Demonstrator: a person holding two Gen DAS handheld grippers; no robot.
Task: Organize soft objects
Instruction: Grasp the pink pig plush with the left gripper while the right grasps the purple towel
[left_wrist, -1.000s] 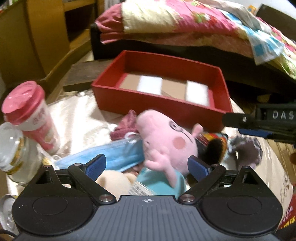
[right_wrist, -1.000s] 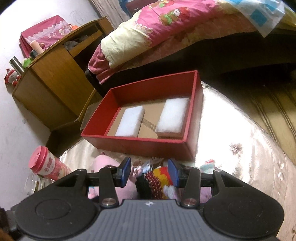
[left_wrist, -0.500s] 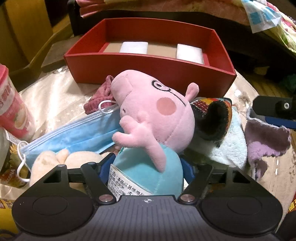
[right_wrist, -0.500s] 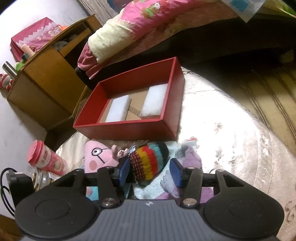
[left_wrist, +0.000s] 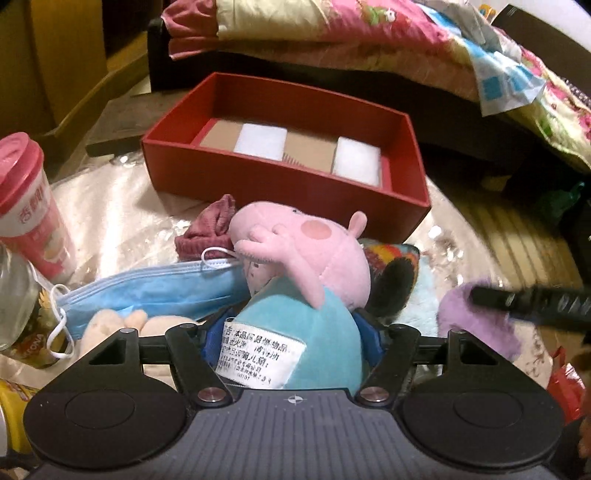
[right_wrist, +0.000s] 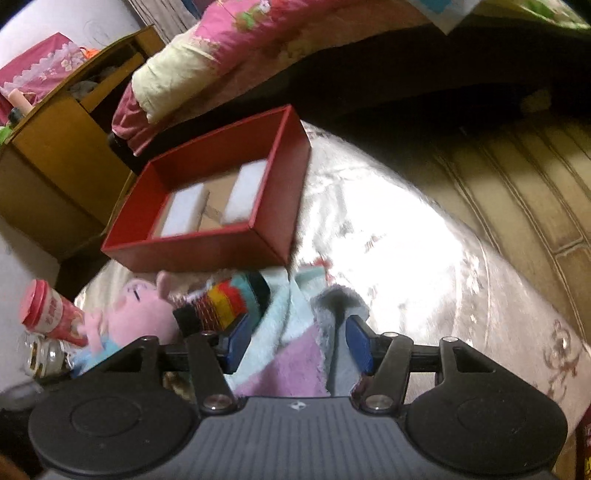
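Observation:
My left gripper (left_wrist: 291, 336) is shut on the teal body of a pink pig plush (left_wrist: 295, 254), whose head points toward a red box (left_wrist: 280, 184) holding two white foam pads. A blue face mask (left_wrist: 147, 291), a maroon cloth (left_wrist: 210, 229), a beige plush (left_wrist: 110, 325) and a striped knit sock (left_wrist: 391, 262) lie around it. My right gripper (right_wrist: 295, 341) is open, its jaws astride a fluffy mint and purple towel (right_wrist: 288, 354), next to the striped sock (right_wrist: 229, 302), the pig plush (right_wrist: 140, 314) and the red box (right_wrist: 207, 214).
A pink-lidded cup (left_wrist: 29, 206) and a glass jar (left_wrist: 14, 295) stand at the left on the shiny tablecloth (right_wrist: 406, 258). A bed with a floral quilt (left_wrist: 369, 33) lies behind the box. A wooden cabinet (right_wrist: 55, 155) stands at the far left.
My left gripper closed on the pig plush's body and the plush has tipped forward. My right gripper moved right from the striped sock to over the fluffy towel.

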